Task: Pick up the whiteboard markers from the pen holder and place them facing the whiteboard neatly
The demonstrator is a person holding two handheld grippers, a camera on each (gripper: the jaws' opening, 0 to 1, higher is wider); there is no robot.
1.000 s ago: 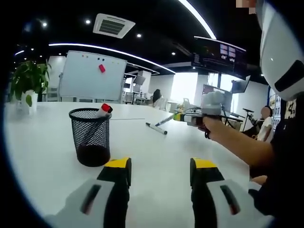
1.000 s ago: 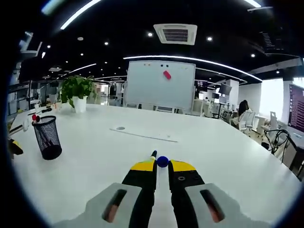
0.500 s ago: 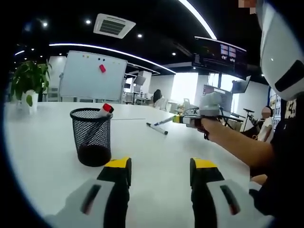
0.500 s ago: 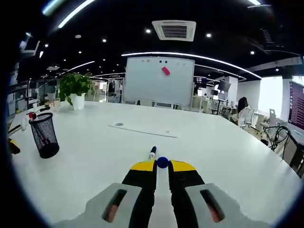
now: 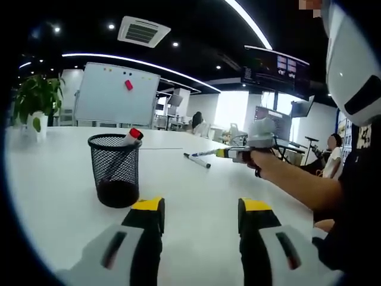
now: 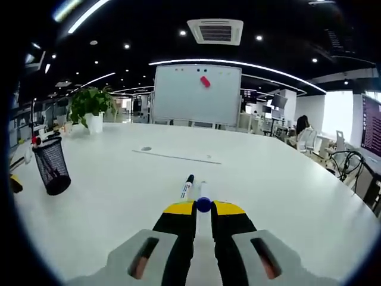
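Ahead, on the white table (image 5: 59, 179), stands the mesh pen holder (image 5: 114, 171) with a red-capped marker (image 5: 131, 137) leaning inside. The left gripper (image 5: 200, 215) hovers near it, jaws wide apart and empty. The right gripper (image 6: 203, 210) is clamped on a blue-capped marker (image 6: 203, 204), held over the table just beside a black-capped marker (image 6: 187, 186) lying pointed toward the whiteboard (image 6: 197, 95). A red magnet (image 6: 205, 81) sits on the board. No writing is legible anywhere.
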